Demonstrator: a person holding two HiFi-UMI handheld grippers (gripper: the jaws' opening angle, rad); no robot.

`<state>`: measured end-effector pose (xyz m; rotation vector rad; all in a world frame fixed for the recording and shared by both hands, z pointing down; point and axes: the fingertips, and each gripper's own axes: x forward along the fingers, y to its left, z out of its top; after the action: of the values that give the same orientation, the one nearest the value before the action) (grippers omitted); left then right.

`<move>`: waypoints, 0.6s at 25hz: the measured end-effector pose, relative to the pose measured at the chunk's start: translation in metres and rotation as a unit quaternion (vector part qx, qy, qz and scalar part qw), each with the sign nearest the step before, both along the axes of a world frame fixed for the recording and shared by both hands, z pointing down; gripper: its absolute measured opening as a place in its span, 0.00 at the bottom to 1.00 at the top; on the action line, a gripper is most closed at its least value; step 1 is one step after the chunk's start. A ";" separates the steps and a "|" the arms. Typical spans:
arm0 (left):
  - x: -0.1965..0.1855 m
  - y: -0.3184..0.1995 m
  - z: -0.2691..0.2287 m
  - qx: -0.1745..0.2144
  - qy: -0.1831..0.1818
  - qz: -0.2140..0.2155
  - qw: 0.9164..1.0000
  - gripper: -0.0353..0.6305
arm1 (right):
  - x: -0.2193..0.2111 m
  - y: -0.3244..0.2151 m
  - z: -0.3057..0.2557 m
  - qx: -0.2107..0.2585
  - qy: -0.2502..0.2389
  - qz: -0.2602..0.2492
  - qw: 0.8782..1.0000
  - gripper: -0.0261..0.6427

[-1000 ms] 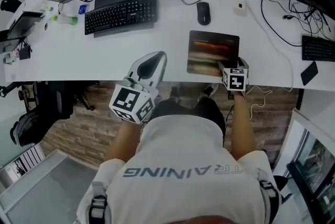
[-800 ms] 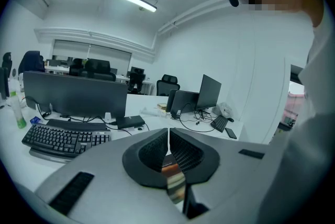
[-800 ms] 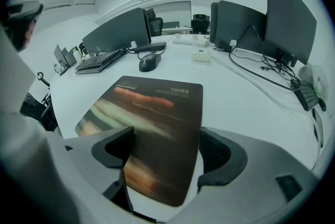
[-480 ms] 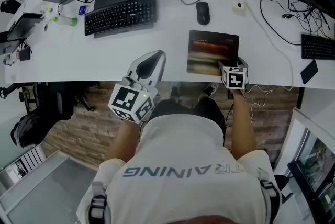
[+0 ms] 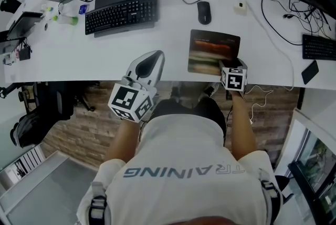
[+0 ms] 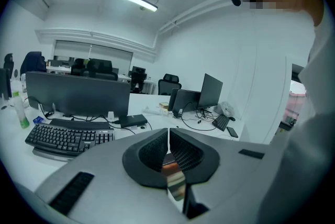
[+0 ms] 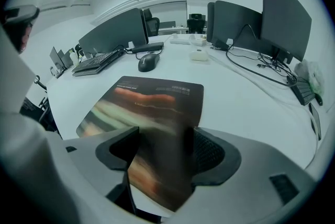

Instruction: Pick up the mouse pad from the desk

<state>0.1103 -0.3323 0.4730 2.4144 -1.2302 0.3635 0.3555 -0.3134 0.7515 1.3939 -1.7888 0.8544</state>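
Observation:
The mouse pad (image 5: 212, 50), dark with blurred red and green streaks, lies flat on the white desk (image 5: 168, 55) close to its front edge. My right gripper (image 5: 224, 66) is at the pad's near right corner. In the right gripper view that corner (image 7: 157, 165) lies between the wide-set jaws of my right gripper (image 7: 165, 152), which are closing. I cannot tell whether the pads (image 7: 207, 152) press on it. My left gripper (image 5: 153, 57) hovers at the desk's front edge, left of the pad. It (image 6: 168, 133) is shut and holds nothing.
A black mouse (image 5: 204, 12) sits just beyond the pad, and a black keyboard (image 5: 122, 12) lies at the back left under a monitor. Cables (image 5: 273, 13), a second keyboard (image 5: 318, 48) and a phone (image 5: 310, 73) are on the right. Below the desk edge is my lap.

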 end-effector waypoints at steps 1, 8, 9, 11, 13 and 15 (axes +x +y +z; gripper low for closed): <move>0.000 0.000 0.000 0.000 0.000 0.000 1.000 0.11 | 0.000 0.000 0.000 0.000 -0.001 0.000 1.000 0.55; -0.002 0.002 -0.002 0.004 0.004 0.001 1.000 0.11 | -0.008 0.005 -0.002 -0.003 -0.006 0.004 1.000 0.44; -0.003 0.002 -0.002 0.004 0.004 0.001 1.000 0.11 | -0.009 0.006 -0.002 -0.005 -0.007 0.004 1.000 0.41; -0.003 0.001 -0.003 0.005 0.006 0.001 1.000 0.11 | -0.013 0.007 -0.002 -0.005 -0.007 -0.001 1.000 0.37; -0.004 0.001 -0.004 0.006 0.007 0.001 1.000 0.11 | -0.017 0.008 -0.003 -0.002 -0.002 -0.007 1.000 0.32; -0.006 0.002 -0.005 0.007 0.009 0.001 1.000 0.11 | -0.021 0.009 -0.005 0.000 0.003 -0.009 1.000 0.28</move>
<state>0.1043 -0.3303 0.4675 2.4269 -1.2265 0.3344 0.3347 -0.3044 0.7464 1.3769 -1.7955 0.8402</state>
